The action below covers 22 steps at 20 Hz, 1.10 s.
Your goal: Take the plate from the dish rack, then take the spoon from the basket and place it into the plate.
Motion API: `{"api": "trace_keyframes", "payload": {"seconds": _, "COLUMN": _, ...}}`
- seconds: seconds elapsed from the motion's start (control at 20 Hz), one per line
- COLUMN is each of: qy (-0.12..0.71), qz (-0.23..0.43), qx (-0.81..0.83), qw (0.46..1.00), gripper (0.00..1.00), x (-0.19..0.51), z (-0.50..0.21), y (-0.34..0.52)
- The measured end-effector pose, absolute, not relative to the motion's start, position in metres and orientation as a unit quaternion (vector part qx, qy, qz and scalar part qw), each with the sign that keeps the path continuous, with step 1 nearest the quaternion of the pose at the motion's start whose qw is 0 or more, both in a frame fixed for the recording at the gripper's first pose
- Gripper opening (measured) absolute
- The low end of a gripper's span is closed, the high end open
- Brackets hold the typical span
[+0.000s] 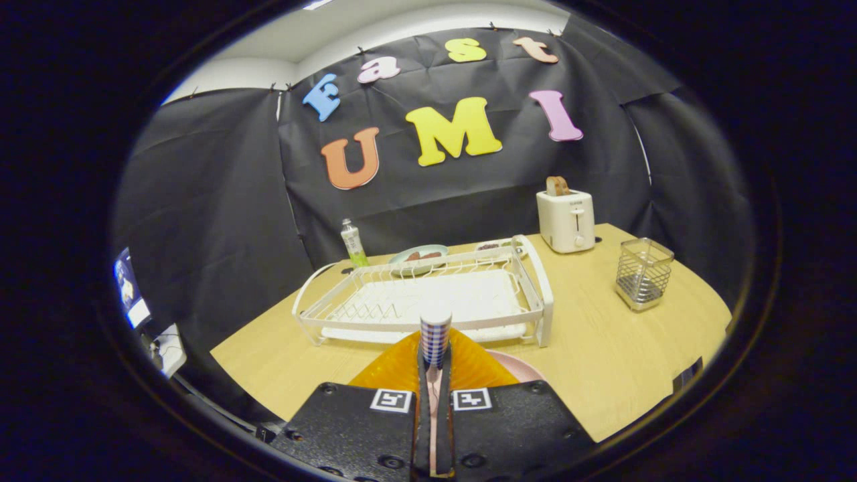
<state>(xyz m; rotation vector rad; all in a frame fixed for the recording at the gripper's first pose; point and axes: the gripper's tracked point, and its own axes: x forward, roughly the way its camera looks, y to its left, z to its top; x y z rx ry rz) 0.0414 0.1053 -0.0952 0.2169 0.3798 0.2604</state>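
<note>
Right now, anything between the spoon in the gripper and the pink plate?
Nothing visible. The gripper is shut on the spoon, and the pink plate lies directly under its fingers, in front of the dish rack.

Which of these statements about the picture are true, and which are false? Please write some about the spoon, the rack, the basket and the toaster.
1. The gripper is shut on the spoon. True.
2. The dish rack holds a plate. False: the rack has no dishes in it; an orange plate lies on the table under the fingers.
3. The wire basket stands to the right of the rack. True.
4. The toaster has nothing in its slot. False: brown slices stick out of its top.
5. A bottle lies inside the rack. False: it stands upright on the table beyond the rack's far left corner.
</note>
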Motion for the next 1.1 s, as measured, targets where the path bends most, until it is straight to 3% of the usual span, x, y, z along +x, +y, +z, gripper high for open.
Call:
{"api": "trace_keyframes", "payload": {"seconds": 0.35, "qy": 0.202, "qz": 0.140, "qx": 0.111, "qw": 0.963, "gripper": 0.20, "x": 0.049, "z": -0.102, "y": 0.107}}
{"api": "trace_keyframes", "payload": {"seconds": 0.8, "qy": 0.172, "qz": 0.102, "qx": 0.114, "qw": 0.973, "gripper": 0.82, "x": 0.060, "z": -0.082, "y": 0.074}}
{"api": "trace_keyframes", "payload": {"seconds": 1.1, "qy": 0.127, "qz": 0.082, "qx": 0.098, "qw": 0.984, "gripper": 0.89, "x": 0.053, "z": -0.051, "y": 0.057}}
